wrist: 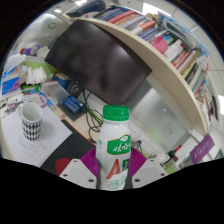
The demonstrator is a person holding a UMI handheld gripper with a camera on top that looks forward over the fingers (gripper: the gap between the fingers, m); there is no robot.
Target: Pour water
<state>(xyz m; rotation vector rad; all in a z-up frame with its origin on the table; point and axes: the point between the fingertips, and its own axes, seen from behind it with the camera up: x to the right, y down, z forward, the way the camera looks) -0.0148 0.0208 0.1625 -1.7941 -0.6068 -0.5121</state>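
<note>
Tool (113,172) clamps green-capped bottle (115,145); red label lettering unreadable.

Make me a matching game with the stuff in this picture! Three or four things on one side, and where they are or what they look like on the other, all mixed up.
Things:
1. bottle
2. cup
3. monitor
4. books

Clues:
A. dark screen, beyond the bottle
B. lined up on the shelf
C. white with a green cap, between the gripper fingers
D. standing on papers, off to the bottle's side

Pairs: 1-C, 2-D, 3-A, 4-B

The pink-padded fingers sit against the bottle's sides, apparently gripping it.
</note>
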